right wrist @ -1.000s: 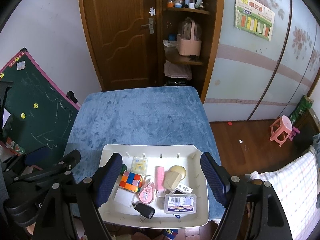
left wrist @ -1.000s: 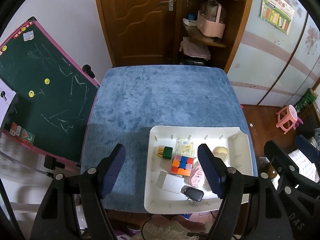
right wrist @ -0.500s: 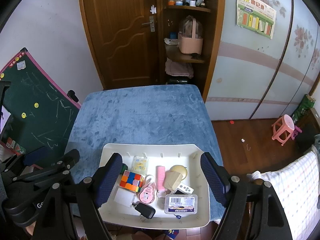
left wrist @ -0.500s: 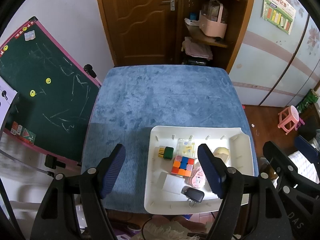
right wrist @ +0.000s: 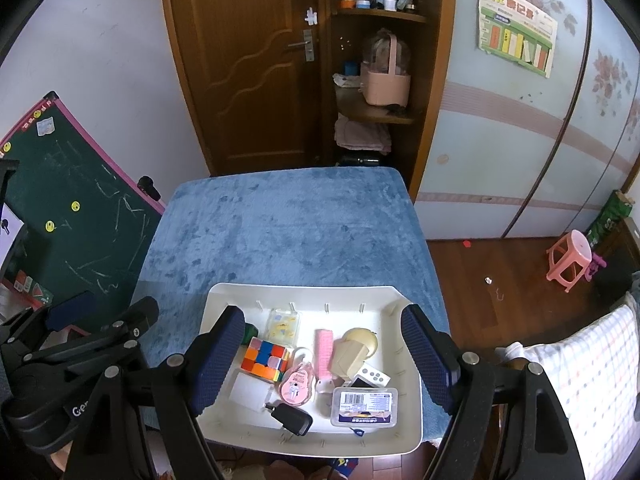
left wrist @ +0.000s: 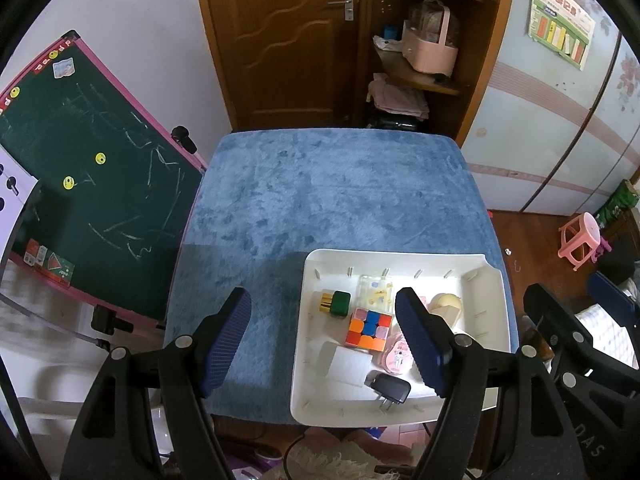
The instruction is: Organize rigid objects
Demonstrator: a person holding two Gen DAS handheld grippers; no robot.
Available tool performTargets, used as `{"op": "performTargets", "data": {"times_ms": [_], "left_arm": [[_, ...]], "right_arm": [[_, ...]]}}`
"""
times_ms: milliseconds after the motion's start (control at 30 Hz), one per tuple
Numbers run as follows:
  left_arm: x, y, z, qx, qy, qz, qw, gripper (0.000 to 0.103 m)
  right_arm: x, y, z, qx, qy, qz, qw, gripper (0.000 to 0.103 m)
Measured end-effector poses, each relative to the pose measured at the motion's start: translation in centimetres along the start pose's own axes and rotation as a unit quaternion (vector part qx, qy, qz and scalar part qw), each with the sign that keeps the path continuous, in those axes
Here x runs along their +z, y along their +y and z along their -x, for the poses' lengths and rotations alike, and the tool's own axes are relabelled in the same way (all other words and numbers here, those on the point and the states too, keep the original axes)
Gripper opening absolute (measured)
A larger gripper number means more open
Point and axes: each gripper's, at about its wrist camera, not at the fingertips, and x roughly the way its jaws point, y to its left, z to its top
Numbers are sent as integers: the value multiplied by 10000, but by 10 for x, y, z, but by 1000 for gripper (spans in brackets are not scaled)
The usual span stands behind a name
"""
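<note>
A white tray [right wrist: 308, 298] sits at the near edge of a blue-covered table [right wrist: 288, 224]. In it lie a coloured puzzle cube [right wrist: 265, 358], a black plug adapter [right wrist: 290, 418], a clear labelled box [right wrist: 364, 406], a pink tape dispenser [right wrist: 297, 385], a pink strip [right wrist: 324, 350] and a green block [left wrist: 340, 303]. My right gripper [right wrist: 324, 364] hovers open above the tray, nothing between its fingers. My left gripper [left wrist: 322, 338] hangs open over the tray's [left wrist: 310, 272] left edge, also empty. The cube [left wrist: 369, 329] shows there too.
A green chalkboard [left wrist: 88, 176] leans left of the table. Behind stand a wooden door [right wrist: 248, 68] and shelves with a pink basket [right wrist: 386, 84]. A pink stool [right wrist: 570, 258] is on the wooden floor at right. The table's far half [left wrist: 332, 188] is bare blue cloth.
</note>
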Motion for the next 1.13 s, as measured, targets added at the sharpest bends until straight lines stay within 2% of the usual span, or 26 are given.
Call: {"op": "performTargets", "data": {"times_ms": [1133], "left_arm": [[-1, 1, 2, 22, 10, 2, 10000, 78]], "right_arm": [[1, -2, 1, 17, 1, 1, 10000, 81]]}}
